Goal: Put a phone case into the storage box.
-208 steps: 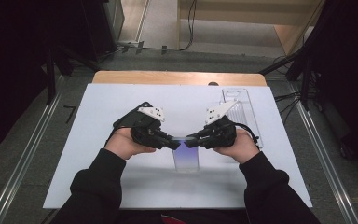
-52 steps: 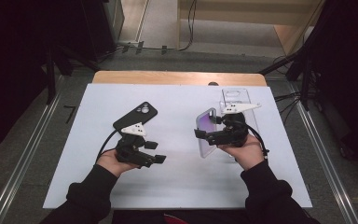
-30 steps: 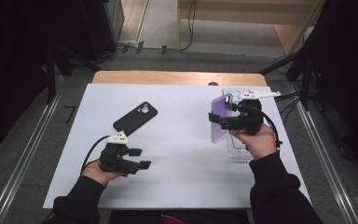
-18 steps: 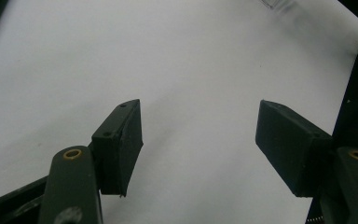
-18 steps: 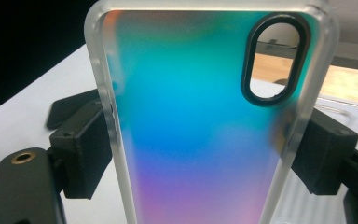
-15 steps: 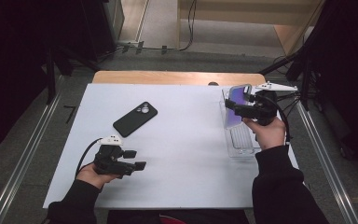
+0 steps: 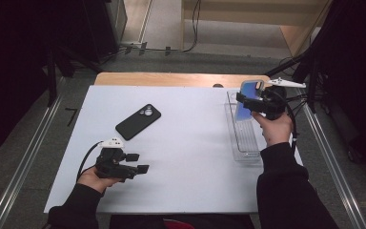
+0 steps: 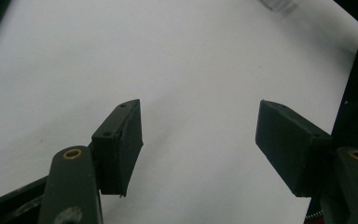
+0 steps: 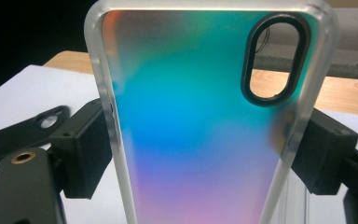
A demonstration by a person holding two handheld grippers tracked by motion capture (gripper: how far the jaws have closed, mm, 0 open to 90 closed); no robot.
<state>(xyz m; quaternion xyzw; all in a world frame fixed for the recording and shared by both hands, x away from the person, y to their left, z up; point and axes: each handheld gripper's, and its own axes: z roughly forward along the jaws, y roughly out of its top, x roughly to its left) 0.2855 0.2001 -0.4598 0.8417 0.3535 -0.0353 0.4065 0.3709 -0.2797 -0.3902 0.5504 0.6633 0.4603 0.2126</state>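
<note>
Jaws of the right gripper (image 7: 246,98) press on the two long edges of an iridescent phone case (image 9: 200,116), opened only as far as the case is wide; in the right gripper view a black pad sits flat against each frosted side. The case stands upright between them, its camera cutout (image 9: 274,58) at about one o'clock from the case's middle in that view. In the high view the gripper and case are at about two o'clock from the table's centre, above the far end of a clear plastic tray (image 7: 246,152) that runs along the right edge of the white table (image 7: 190,143); whether the case's lower end touches the tray cannot be told.

The case has a translucent, milky rim and a back that shades from teal at the top through blue to violet and pink lower down, with a black ring around the oval cutout.

The left gripper (image 7: 139,162) rests low at about seven o'clock on the table, its jaws parted wide with nothing between them, bare white surface showing in the gap. A black phone (image 7: 138,121) lies flat, back up, at about one o'clock from that gripper, well apart from it.
</note>
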